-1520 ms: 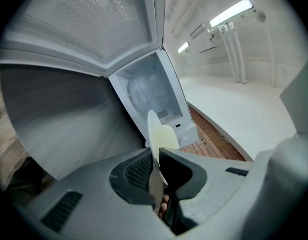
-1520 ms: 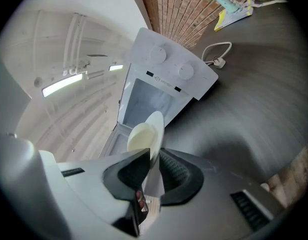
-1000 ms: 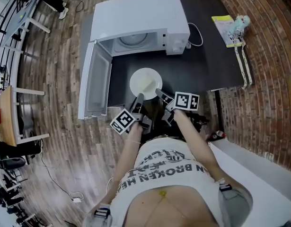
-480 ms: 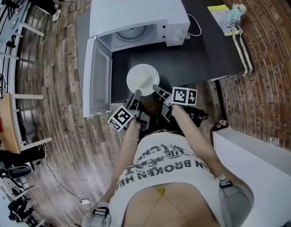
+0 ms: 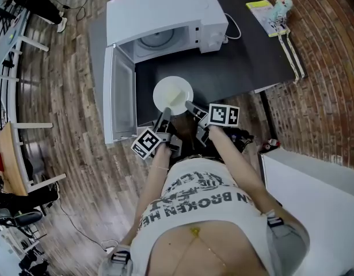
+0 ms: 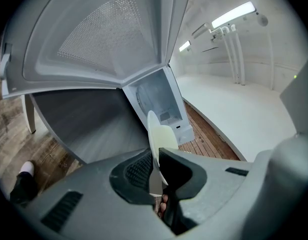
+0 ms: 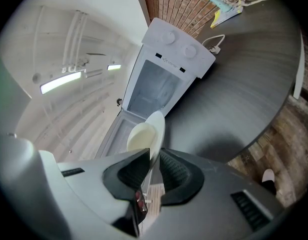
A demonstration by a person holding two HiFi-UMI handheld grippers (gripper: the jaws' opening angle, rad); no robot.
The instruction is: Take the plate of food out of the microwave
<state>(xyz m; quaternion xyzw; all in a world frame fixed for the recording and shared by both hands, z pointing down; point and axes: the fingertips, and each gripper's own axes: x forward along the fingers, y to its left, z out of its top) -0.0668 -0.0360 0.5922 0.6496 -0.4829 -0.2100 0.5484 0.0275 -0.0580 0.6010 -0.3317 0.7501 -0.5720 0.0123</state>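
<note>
— Since a second ago we see little change: both grippers and the plate (image 5: 172, 94) have slid only slightly across the counter (image 5: 246, 62). The move is perhaps a touch toward the door side, and the grip looks the same.
— How do our fingers stand?
— On the left gripper (image 6: 155, 154) the fingers (image 6: 136, 171) are clenched on the plate's rim; the thin white edge runs up between their ribbed faces. The right gripper (image 7: 154, 153) is clamped on the rim the same way.
— So we hold it from two sides?
— Yes. In the head view the left one bites the near-left rim and the right one the near-right rim, with the plate level between them.
— And the food (image 5: 178, 100)?
— It's a pale, creamy patch on the plate; we cannot tell what it is.
— Where is the plate now?
— Outside the microwave (image 5: 165, 10), over the dark counter in front of the open cavity and near the counter's front edge. Whether it rests on the counter or hangs just above it we cannot tell.
— And around it?
— The door (image 5: 122, 99) stands swung wide open, just left of the plate. Inside the cavity we see the round turntable (image 5: 156, 39). A yellow booklet (image 5: 258, 7) lies at the counter's far right corner, well apart from the plate. Wooden floor (image 5: 67, 131) surrounds the counter on the left.
</note>
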